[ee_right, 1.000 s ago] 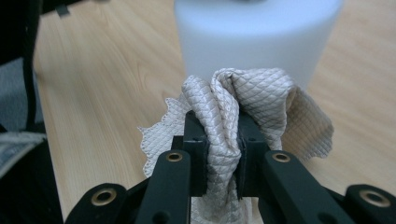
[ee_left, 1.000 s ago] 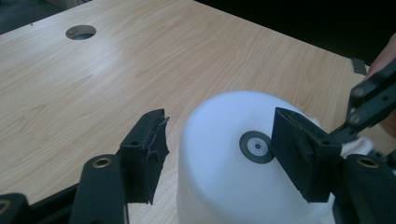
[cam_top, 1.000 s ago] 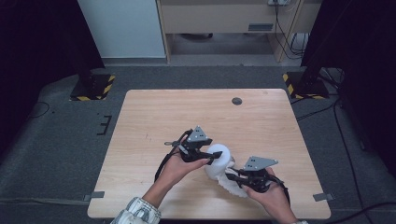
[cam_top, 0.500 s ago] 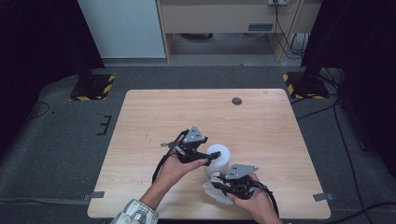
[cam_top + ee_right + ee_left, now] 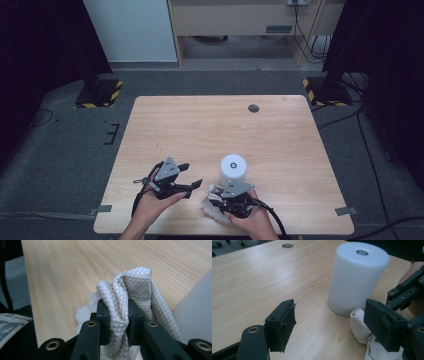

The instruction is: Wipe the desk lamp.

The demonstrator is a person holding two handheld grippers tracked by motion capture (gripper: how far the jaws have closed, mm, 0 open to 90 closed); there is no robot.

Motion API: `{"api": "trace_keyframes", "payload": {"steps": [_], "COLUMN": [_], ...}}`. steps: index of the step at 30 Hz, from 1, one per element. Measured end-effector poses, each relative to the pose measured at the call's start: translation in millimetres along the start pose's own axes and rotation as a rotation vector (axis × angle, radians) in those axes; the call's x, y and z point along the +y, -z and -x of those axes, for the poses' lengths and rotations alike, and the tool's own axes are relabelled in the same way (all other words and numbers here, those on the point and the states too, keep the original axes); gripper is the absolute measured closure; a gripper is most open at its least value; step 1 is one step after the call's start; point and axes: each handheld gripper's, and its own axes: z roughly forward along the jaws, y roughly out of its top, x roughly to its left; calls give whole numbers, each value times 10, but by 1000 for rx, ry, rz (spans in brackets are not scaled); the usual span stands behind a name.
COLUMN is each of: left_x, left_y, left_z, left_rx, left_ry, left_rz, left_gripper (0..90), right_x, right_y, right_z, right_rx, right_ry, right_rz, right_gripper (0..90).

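Wood table: quilted white cloth, bunched, upright.

1. One wooden table, with one round dark hole near its far edge.
2. One white cylinder stands upright on the table, with one small ring mark in the middle of its top.
3. One pale quilted cloth, bunched into a single wad.
4. Two handheld grippers: one left gripper and one right gripper, each with two black jaws and one grey three-cornered plate on top.
5. Two hands of one person, one on each gripper.
6. Two black stand bases with yellow-and-black striped edges on the floor, one to the left beyond the table and one to the right.
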Motion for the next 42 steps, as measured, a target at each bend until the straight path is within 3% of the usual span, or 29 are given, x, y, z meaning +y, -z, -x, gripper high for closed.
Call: {"api": "trace_keyframes", "payload": {"steps": [4,7,11,16,22,27,35,42], "left_x": [-25,-75,-94,-115,-118,-112,-100,-134], "left_y": [47,16,-7,2,12,-3,-12,-54], "left_z": [-9,-22,-6,-4,8,60,144,313], "left_rx": [1,3,2,9,0,-23,-57,-108], "left_ry": [14,27,28,35,37,25,15,-38], "left_rz": [14,-6,-22,-20,-11,-5,6,-22], "left_gripper": [247,245,233,206,197,185,175,125], "right_x": [-22,-34,-43,-16,13,22,3,-59], "right_y": [-106,-166,-197,-117,15,91,243,382], "right_z": [-61,-106,-83,-89,-85,-89,-77,0], "right_rx": [-6,-19,-23,-29,-3,-19,-10,-26], "right_ry": [11,33,20,15,7,15,22,20], "right_rz": [-22,-36,-34,-10,9,10,8,-5], "right_gripper": [738,709,625,471,386,296,354,363]}}
